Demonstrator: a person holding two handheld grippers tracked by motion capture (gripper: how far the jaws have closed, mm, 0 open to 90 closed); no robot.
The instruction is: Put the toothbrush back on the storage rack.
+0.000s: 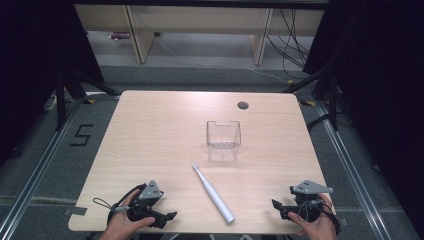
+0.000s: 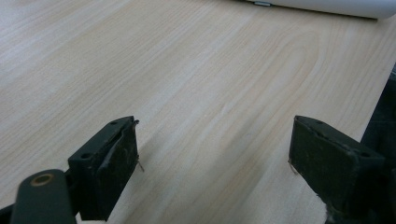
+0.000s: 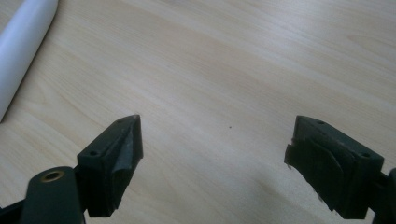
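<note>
High view: a white electric toothbrush [image 1: 212, 192] lies flat on the wooden tabletop [image 1: 150, 130], slanted, its brush head toward the far side and its handle end near the front edge. It sits between the left gripper [image 1: 167, 216] and the right gripper [image 1: 276, 206], apart from both, with bare wood on either side of it. Beyond its head stands a clear plastic container [image 1: 223, 140], upright and empty, just short of touching. A small round cable port [image 1: 243, 105] sits near the far edge. A hand holds each gripper at the front corners.

Left gripper view: its fingers [image 2: 112, 163] stand wide apart, released, with only wood grain between them. The toothbrush handle [image 2: 327, 7] crosses the top edge, well ahead of them.

Right gripper view: its fingers [image 3: 116, 158] are likewise spread and grasp nothing. The toothbrush handle [image 3: 21, 51] shows at the upper left, off to the side, not between the fingers.
</note>
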